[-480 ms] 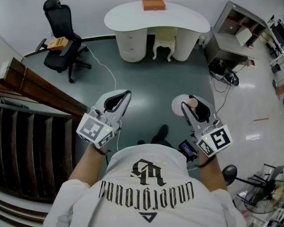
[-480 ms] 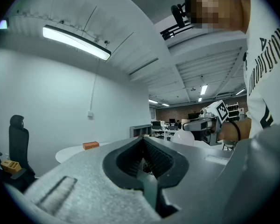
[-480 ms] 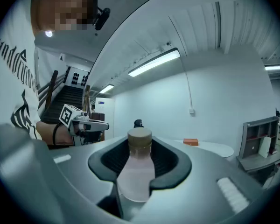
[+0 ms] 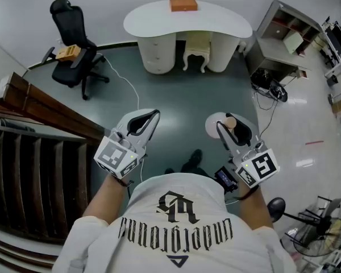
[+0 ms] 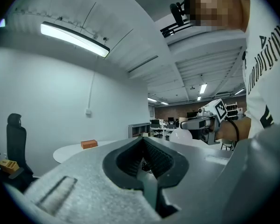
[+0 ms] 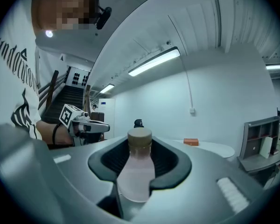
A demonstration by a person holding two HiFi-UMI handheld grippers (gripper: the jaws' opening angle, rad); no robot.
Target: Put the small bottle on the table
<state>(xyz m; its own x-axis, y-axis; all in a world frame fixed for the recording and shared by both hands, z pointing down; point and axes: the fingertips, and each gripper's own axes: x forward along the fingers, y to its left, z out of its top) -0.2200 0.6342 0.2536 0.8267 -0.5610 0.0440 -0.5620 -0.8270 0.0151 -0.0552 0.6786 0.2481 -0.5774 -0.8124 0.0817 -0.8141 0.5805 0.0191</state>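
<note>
Right claw [image 4: 232, 127]: pinching the small bottle [image 6: 136, 171] by its body, cap up, well short of the bench [image 4: 216, 21]; left claw [image 4: 143, 120]: pressed together, empty; bench: far ahead, box [image 4: 183, 5] at rear; handling: keep bottle upright, seat base flat on bare top before loosening.

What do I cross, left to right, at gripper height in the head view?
Wooden staircase → left gripper, shut and empty → right gripper, clamped on the small bottle.
</note>
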